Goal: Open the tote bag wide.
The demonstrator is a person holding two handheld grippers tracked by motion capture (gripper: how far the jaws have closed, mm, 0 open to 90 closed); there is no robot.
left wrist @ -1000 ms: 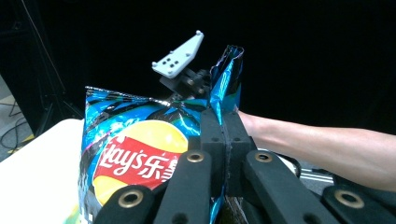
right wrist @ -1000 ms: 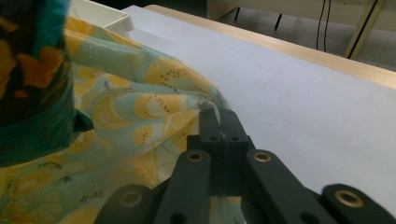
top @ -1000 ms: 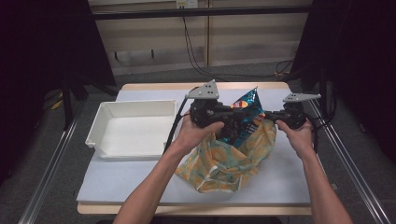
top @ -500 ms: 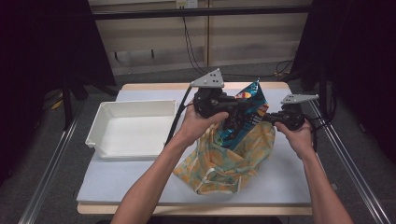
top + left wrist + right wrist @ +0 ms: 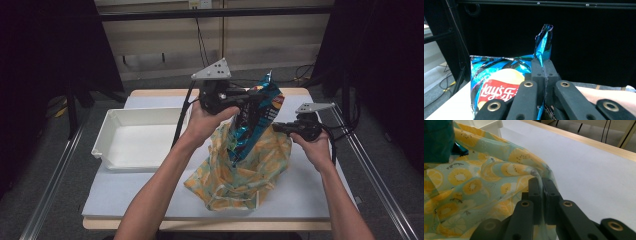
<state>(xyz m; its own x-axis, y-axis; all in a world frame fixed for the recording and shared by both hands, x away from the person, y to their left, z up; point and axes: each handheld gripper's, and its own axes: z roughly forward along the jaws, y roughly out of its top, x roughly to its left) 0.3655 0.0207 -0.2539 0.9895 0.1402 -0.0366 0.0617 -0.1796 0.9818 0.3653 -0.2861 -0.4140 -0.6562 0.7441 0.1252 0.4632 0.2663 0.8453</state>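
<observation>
Chip bag (image 5: 255,117) hangs mostly lifted out of the fruit-print bag (image 5: 240,172) near the worktop's right edge, its top corner clamped in the left gripper (image 5: 543,68) jaws. Right gripper (image 5: 541,187) jaws pinch the fruit-print bag's rim; judging by the empty white tray (image 5: 135,145) at the left edge, carrying the chips there remains.

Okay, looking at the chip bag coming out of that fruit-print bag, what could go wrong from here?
1. The left gripper pinches only a top corner of the chip bag, so the foil might slip out or tear as it rises.
2. The chip bag's lower end still sits inside the fruit-print bag; it could snag and drag the cloth up.
3. The right gripper holds just a thin fold of the fruit-print bag's rim, which might pull free and let the mouth collapse.
</observation>
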